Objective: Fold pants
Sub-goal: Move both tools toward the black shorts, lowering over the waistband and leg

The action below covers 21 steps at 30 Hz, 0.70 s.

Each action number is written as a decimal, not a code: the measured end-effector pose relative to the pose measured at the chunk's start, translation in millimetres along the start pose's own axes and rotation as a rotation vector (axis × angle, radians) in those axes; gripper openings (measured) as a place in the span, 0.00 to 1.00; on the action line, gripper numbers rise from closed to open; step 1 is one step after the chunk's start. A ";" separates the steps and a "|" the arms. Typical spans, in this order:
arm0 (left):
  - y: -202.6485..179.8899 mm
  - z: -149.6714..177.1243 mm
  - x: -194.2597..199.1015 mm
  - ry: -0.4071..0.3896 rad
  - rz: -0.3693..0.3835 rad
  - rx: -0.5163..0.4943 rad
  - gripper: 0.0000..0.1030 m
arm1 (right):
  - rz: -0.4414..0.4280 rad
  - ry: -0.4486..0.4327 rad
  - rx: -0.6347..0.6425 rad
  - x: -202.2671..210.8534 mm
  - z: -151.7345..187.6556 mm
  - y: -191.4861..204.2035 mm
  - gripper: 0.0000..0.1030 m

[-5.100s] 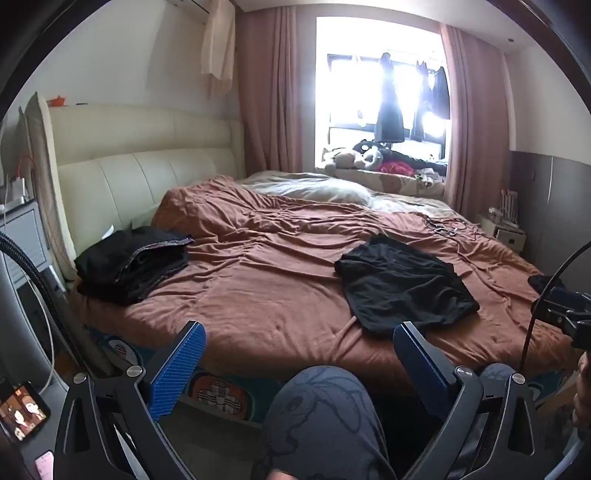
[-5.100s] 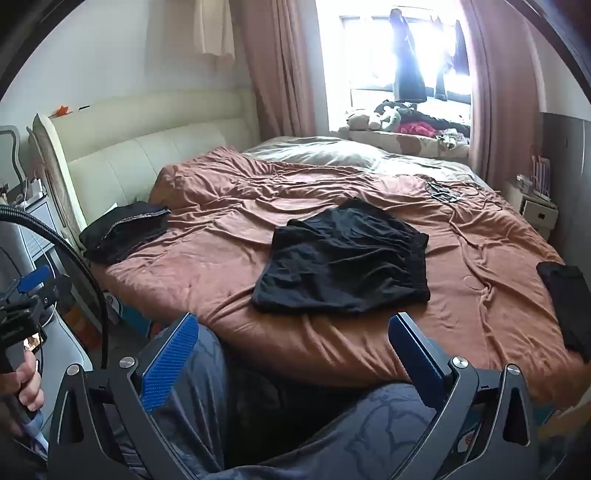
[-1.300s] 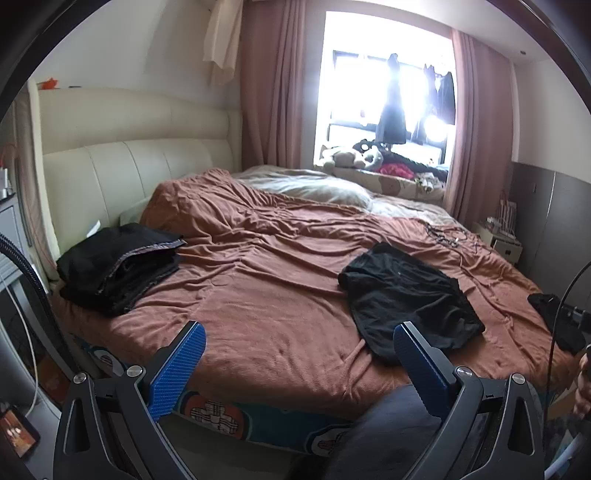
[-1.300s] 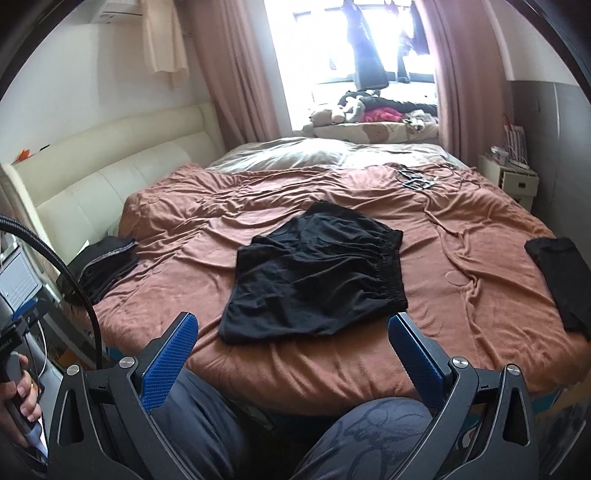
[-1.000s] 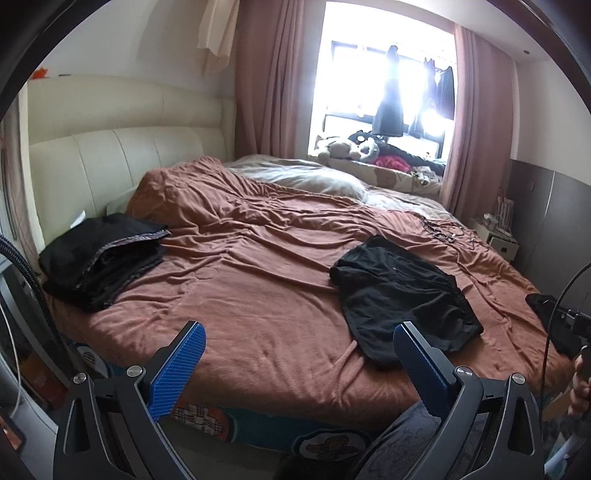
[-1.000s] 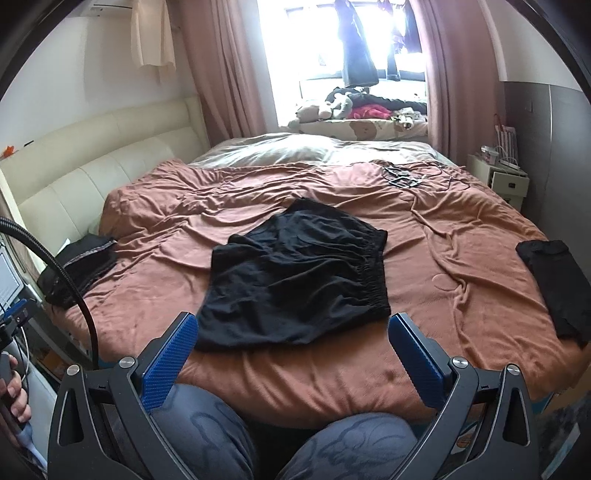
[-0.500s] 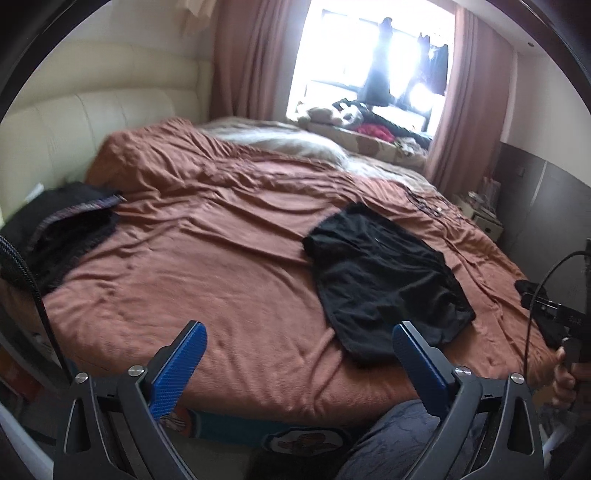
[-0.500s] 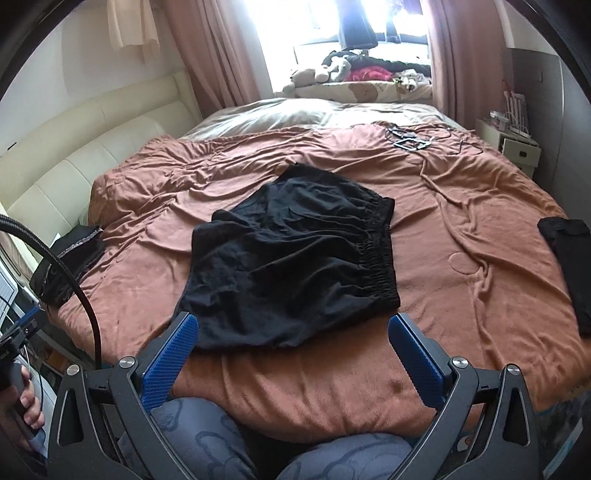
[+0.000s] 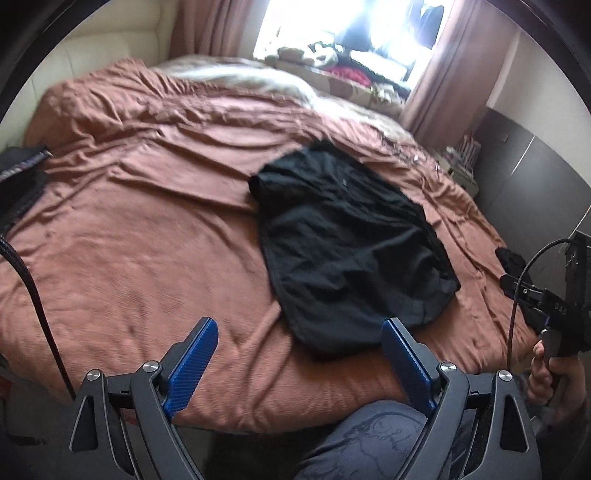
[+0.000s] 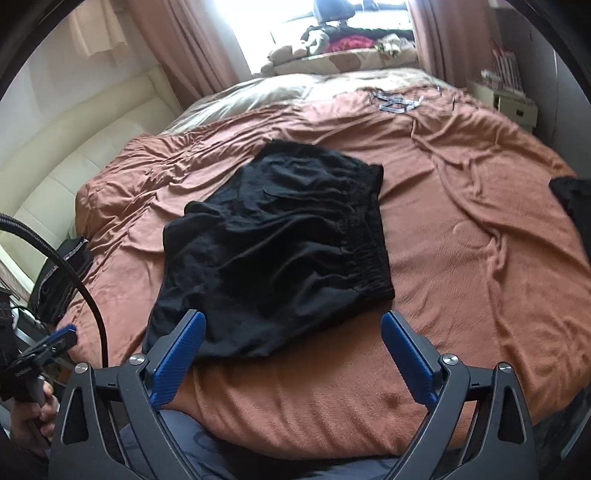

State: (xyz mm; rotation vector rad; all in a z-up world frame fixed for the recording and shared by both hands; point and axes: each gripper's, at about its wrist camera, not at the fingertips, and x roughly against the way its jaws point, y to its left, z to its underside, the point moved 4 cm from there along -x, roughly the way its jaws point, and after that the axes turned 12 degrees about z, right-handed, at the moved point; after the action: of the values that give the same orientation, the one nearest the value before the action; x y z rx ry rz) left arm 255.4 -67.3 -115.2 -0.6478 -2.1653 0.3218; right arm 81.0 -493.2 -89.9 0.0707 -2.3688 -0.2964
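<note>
Over the bed (image 9: 129,229), the left hand-held gripper (image 9: 299,354) has dipped closer to the black pants (image 9: 351,251), jaws wide, narrowing, empty. Right view: right hand-held gripper (image 10: 291,350) likewise nears the pants (image 10: 280,240), empty; folding not yet begun.

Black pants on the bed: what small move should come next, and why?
Probably bring both grippers down to the near edge of the black pants. They lie spread and unfolded on the brown blanket; the left gripper and right gripper are closing slightly but hold nothing.

Rust-brown bedspread (image 10: 461,206), cream padded headboard (image 10: 74,147), pink curtains (image 10: 177,48), bright window (image 9: 332,22)
</note>
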 end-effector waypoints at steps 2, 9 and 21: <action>-1.0 0.3 -11.6 0.024 0.035 0.016 0.89 | -0.002 0.023 -0.026 -8.9 -1.8 -4.9 0.93; 6.3 2.1 -49.0 0.125 0.170 0.158 0.79 | -0.048 0.106 -0.099 -41.5 -1.2 -19.7 0.76; 24.7 15.6 -87.0 0.221 0.251 0.412 0.76 | -0.105 0.184 -0.187 -83.5 5.2 -36.1 0.65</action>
State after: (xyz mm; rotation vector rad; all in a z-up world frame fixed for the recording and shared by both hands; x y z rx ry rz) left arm 296.8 -94.7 -192.4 -0.6803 -1.7381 0.7696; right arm 137.0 -515.9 -158.0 0.1284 -2.1490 -0.5373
